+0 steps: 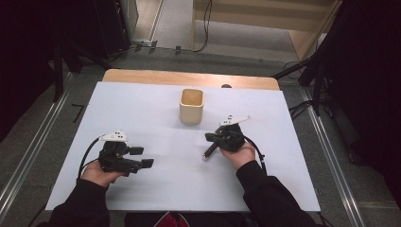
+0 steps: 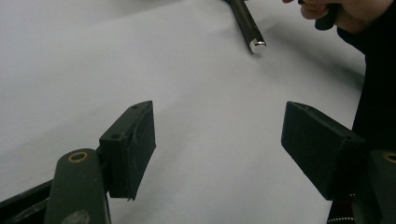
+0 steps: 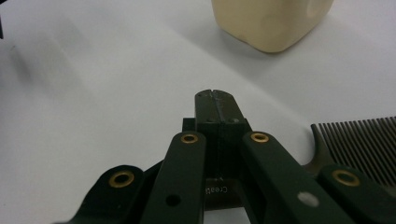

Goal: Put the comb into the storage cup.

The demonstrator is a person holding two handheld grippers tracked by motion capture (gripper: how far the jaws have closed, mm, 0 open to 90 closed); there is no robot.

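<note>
From above, one cream square cup [image 1: 191, 106] stands on the white table [image 1: 142, 104], far of centre, and two grippers sit nearer. The left gripper [image 1: 143, 157] is spread wide and empty. The right gripper [image 1: 211, 137] holds one dark comb [image 1: 211, 149], its handle slanting out near and left.

In the left gripper view, the jaws gape, with the comb's handle tip [image 2: 252, 35] far ahead.

In the right gripper view, the jaws are pressed together on the comb; its teeth [image 3: 362, 137] fan out right, the cup [image 3: 271, 21] beyond.

"Creat…", inverted, on right gripper [image 3: 217, 103]
</note>
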